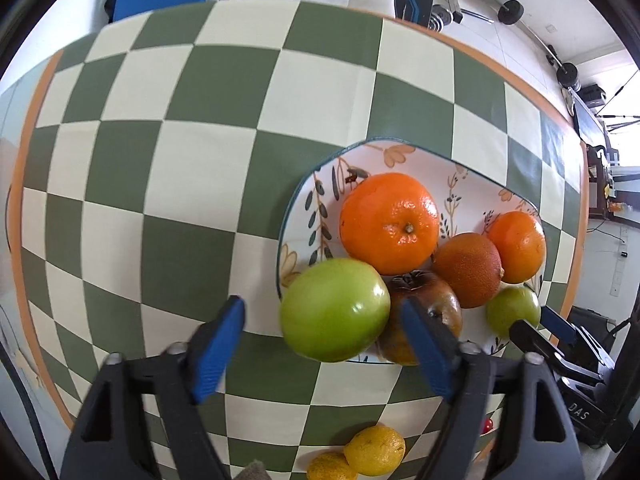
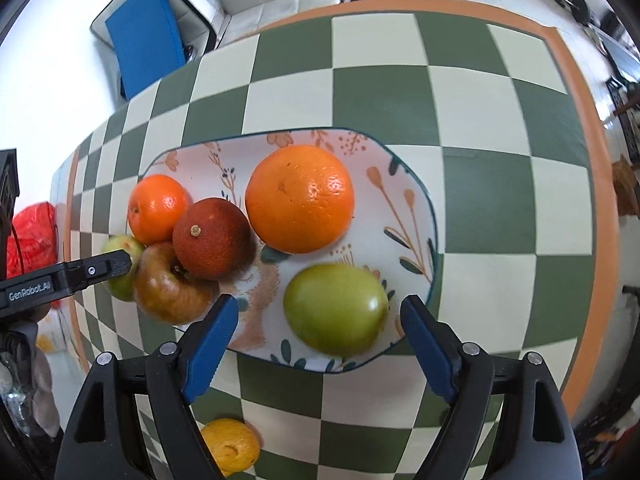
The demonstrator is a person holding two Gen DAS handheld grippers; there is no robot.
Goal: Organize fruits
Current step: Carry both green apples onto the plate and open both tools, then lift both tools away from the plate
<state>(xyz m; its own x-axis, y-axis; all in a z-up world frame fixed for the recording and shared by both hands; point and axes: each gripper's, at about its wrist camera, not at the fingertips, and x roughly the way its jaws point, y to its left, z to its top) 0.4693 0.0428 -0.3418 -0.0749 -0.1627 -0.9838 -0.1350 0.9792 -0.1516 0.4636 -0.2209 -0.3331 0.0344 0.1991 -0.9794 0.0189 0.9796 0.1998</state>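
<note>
on plate (image 2: 416,188): six fruits incl. green apple (image 2: 336,309). off plate: two lemons (image 1: 374,450). left gripper (image 1: 322,346), right gripper (image 2: 320,344) both agape, empty. mostly done.

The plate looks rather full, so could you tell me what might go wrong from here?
1. The big green apple sits at the plate's rim and may roll off if the open left claw nudges it.
2. The fruits on the plate are tightly clustered, so one more could dislodge the brown apple.
3. The yellow lemon lies near the table edge.
</note>
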